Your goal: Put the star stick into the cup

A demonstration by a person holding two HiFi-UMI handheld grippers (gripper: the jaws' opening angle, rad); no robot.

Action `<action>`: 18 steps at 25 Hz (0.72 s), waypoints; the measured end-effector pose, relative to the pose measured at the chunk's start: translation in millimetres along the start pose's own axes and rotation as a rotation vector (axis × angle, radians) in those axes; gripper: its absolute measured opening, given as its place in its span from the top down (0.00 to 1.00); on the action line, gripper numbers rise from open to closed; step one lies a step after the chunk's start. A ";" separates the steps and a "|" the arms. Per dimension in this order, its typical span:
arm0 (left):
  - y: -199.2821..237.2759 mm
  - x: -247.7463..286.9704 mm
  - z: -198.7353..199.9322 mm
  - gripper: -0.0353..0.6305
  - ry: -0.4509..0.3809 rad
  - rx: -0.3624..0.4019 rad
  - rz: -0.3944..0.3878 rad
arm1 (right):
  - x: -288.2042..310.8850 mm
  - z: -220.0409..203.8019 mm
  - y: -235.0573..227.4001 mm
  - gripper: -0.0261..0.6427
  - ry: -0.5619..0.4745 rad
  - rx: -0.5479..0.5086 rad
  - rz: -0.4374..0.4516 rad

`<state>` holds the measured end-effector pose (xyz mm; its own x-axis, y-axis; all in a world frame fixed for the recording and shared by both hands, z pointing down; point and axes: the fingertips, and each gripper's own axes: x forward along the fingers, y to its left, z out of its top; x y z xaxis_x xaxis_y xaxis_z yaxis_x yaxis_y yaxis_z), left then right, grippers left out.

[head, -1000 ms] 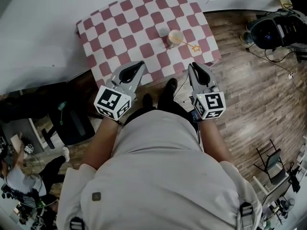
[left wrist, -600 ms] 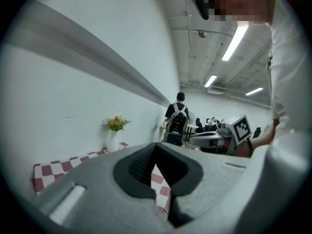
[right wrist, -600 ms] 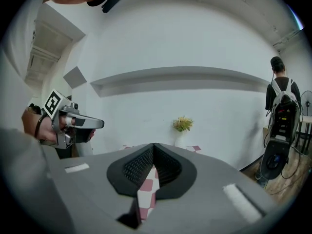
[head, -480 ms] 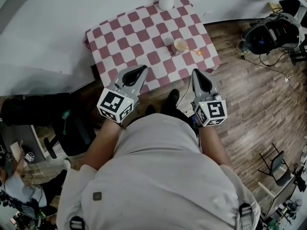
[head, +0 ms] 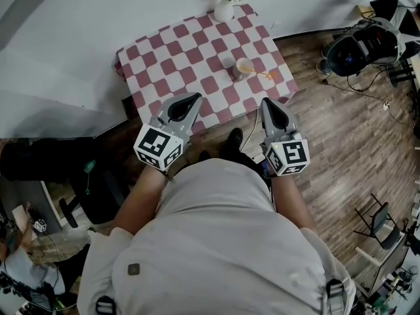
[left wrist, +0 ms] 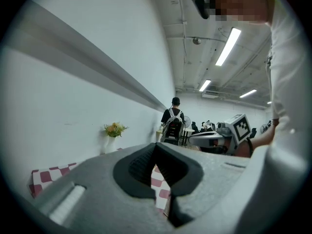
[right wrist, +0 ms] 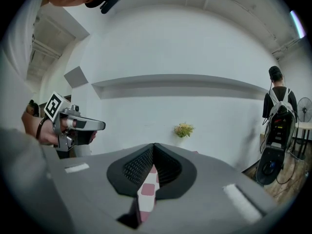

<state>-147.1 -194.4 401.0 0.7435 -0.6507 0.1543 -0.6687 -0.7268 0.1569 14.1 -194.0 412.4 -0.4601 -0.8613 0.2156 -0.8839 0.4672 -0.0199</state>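
A small pale cup (head: 243, 66) stands on the red-and-white checked table (head: 190, 58), towards its right side. The star stick (head: 261, 75) runs from the cup's rim out to the right, with its yellow star end low over the cloth. Both grippers are held side by side in front of the person's body, short of the table's near edge. The left gripper (head: 192, 98) (left wrist: 156, 147) has its jaws together with nothing between them. The right gripper (head: 267, 102) (right wrist: 154, 147) is likewise shut and empty. From the two gripper views the cup and stick are hidden.
A white vase of yellow flowers (head: 225, 5) (left wrist: 113, 133) (right wrist: 184, 130) stands at the table's far edge by the white wall. A black bag with cables (head: 361, 44) lies on the wooden floor at right. A person with a backpack (left wrist: 173, 123) stands beyond.
The head view has shifted, so the table sits lower in the frame and the vase shows in full. Both grippers stay shut and held as before.
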 end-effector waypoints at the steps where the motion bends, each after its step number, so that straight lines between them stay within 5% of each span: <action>1: -0.6 -0.2 -0.9 0.94 -0.001 -0.003 -0.006 | -2.3 0.0 1.3 0.95 0.003 -0.001 -0.005; 10: -21.3 0.1 -2.6 0.94 -0.011 -0.011 -0.052 | -35.0 -5.1 4.3 0.95 0.024 -0.003 -0.036; 18: -36.5 -0.9 -1.9 0.94 -0.009 -0.001 -0.015 | -53.6 -7.2 2.2 0.95 0.007 0.006 0.004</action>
<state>-123.4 -166.9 397.0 0.7536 -0.6416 0.1432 -0.6573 -0.7363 0.1603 37.4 -145.3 407.8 -0.4634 -0.8577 0.2228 -0.8824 0.4697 -0.0269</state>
